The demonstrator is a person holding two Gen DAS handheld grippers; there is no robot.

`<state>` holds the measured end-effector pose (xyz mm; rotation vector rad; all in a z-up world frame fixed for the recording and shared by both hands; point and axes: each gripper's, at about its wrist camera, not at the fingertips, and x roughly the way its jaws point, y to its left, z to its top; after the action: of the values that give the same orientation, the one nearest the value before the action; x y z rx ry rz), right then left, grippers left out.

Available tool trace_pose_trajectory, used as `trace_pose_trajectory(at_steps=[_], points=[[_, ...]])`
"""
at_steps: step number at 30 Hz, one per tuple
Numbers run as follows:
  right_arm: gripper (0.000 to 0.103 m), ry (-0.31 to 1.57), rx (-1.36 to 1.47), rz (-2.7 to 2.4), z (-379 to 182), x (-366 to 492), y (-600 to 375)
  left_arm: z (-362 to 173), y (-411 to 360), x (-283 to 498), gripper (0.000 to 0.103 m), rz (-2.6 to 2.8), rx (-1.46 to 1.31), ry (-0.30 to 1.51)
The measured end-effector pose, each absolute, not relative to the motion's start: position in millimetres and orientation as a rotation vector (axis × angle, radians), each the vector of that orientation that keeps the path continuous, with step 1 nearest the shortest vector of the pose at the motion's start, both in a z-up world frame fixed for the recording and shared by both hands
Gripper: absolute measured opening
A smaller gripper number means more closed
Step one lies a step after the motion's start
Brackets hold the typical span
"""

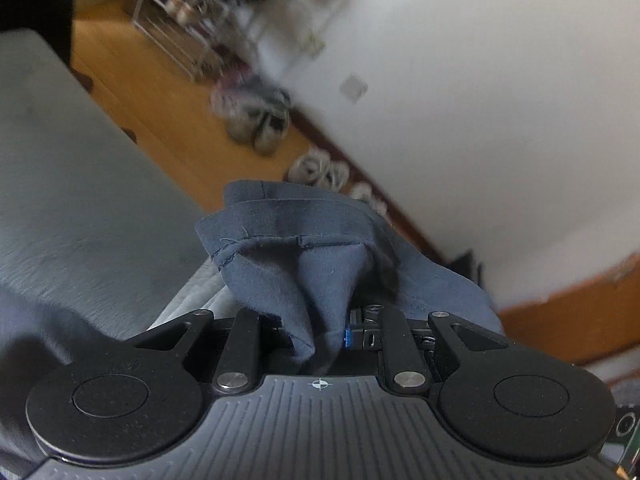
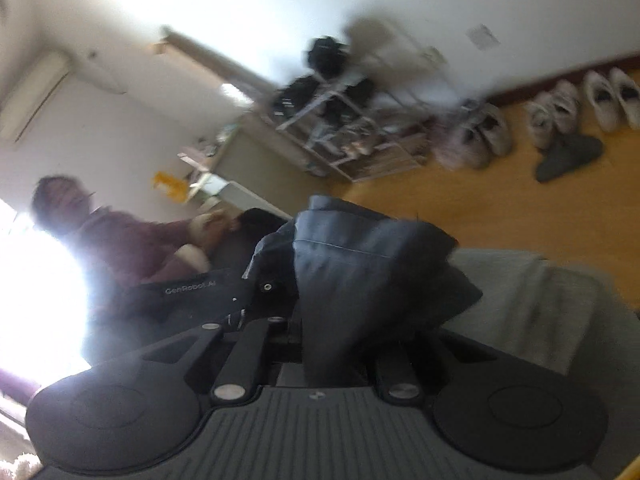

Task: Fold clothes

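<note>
Both grippers clamp navy garment (image 1: pixel 320 264) | raised above grey surface (image 1: pixel 80 160)

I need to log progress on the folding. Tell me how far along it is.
Done: nothing looks folded yet; no finished pile shows in either view. In hand: the left gripper and the right gripper are each shut on bunched dark blue cloth, lifted above the grey surface. Whether both hold the same garment cannot be told. Left: lay it flat, make the folds, set it down.
</note>
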<state>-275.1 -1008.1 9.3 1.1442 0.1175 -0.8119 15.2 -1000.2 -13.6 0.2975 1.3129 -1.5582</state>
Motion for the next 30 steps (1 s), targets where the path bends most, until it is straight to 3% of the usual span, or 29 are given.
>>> trace_pose_trajectory(at_steps=[9, 14, 16, 17, 20, 30], points=[[0.011, 0.159, 1.209, -0.813, -33, -299, -1052, -38, -1027, 0, 0.018, -1.577, 0.323, 1.339], [0.014, 0.209, 1.272, -0.749, -56, -305, -1068, -53, -1040, 10, 0.030, -1.554, 0.340, 1.384], [0.021, 0.212, 1.297, -0.715, -59, -309, -1072, -46, -1041, 16, 0.037, -1.549, 0.341, 1.369], [0.030, 0.219, 1.300, -0.703, -58, -311, -1074, -41, -1041, 21, 0.039, -1.543, 0.332, 1.357], [0.041, 0.231, 1.301, -0.691, -56, -316, -1073, -30, -1041, 37, 0.043, -1.511, 0.268, 1.353], [0.051, 0.125, 1.486, -0.721, -59, -356, -1064, 10, -1003, 80, 0.049, -1.382, 0.091, 1.340]])
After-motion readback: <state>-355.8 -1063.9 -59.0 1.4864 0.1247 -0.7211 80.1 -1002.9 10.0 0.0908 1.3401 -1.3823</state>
